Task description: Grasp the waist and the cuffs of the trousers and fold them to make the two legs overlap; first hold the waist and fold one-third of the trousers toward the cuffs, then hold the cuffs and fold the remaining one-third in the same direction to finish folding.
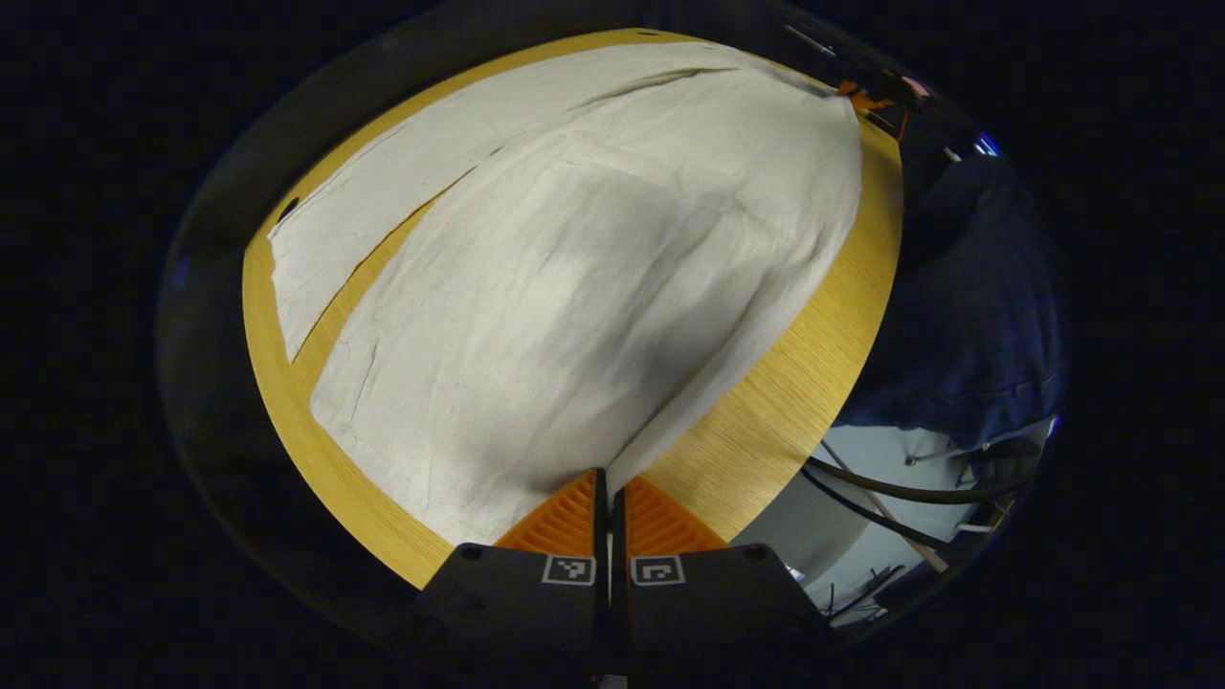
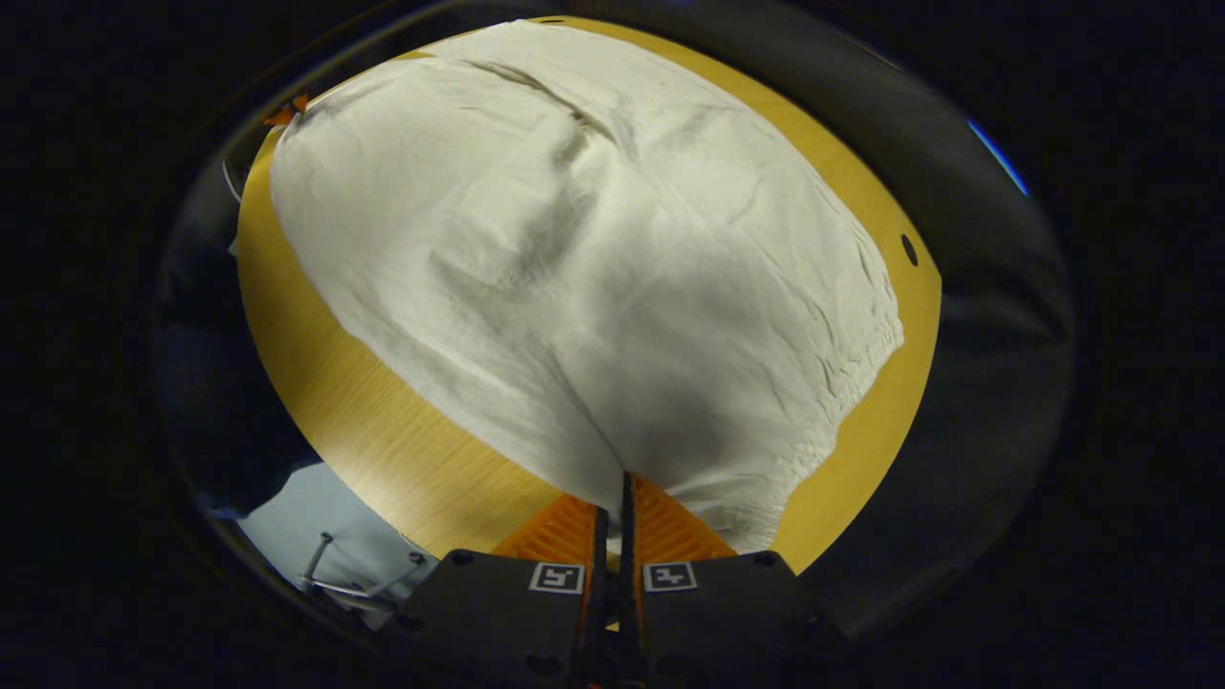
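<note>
Left gripper [image 1: 605, 483] pinched closed on the cuff edge of the trousers [image 1: 574, 277]; cloth rises off the table [image 1: 766, 421]. Right gripper [image 2: 612, 493] clamped closed on the waist end, elastic hem just beside it. Trousers off-white, wrinkled, legs partly overlapped.

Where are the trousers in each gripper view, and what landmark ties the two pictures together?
Left gripper view: trousers fill the centre, two legs running up-left, an edge pinched in the left gripper.
Right gripper view: trousers fill the centre, gathered waist at right, cloth pinched in the right gripper.
Shared landmark: the wooden table.
</note>
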